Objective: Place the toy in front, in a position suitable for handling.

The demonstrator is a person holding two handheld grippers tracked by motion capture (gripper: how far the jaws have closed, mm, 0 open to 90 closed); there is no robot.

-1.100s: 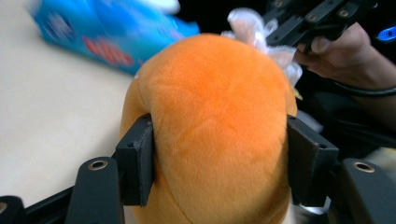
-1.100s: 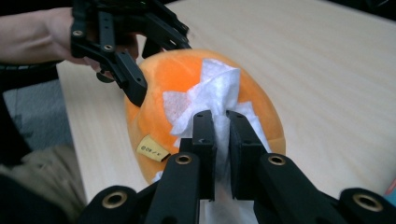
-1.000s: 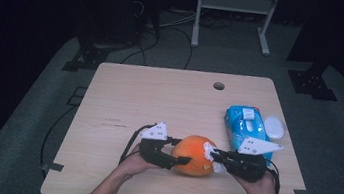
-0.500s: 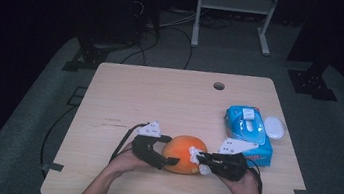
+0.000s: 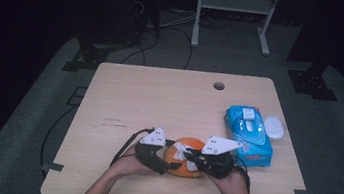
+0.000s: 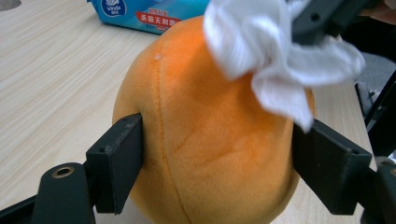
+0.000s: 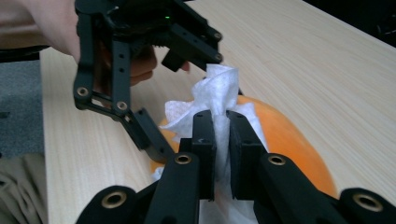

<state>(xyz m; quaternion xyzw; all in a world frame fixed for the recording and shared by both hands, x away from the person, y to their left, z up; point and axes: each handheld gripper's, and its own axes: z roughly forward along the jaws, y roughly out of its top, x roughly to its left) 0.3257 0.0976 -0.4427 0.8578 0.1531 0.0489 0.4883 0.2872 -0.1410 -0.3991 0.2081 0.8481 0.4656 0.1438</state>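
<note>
Orange plush fruit (image 5: 185, 158) sits near the front edge of the table (image 5: 159, 100), btwn your two tongs. Left tongs (image 6: 219, 161) straddle it across the middle: one pad at each flank, touching or nearly so, fabric barely dented. Jaws have just been opening and easing back w/ the plush btwn them, so I read that as a loose brace, not a real clamp. Purpose looks like keeping the thing from rolling or sliding while the other side works.

Right tongs (image 7: 222, 149) are closed tight on a bunched white tissue (image 7: 217, 100), wad sticking out past the tips and lying on the top of the plush. Held that way so the tissue face, not the jaws, contacts the fabric, i.e. a wiping setup.

Blue wipes pack (image 5: 248, 134) lies to the right, apart from the plush, w/ a white lid-like piece (image 5: 274, 126) beside it. Prob the tissue source; kept in reach but out of the wipe path.

Risk: w/ left grip this loose, a firm wipe could push the plush out.
</note>
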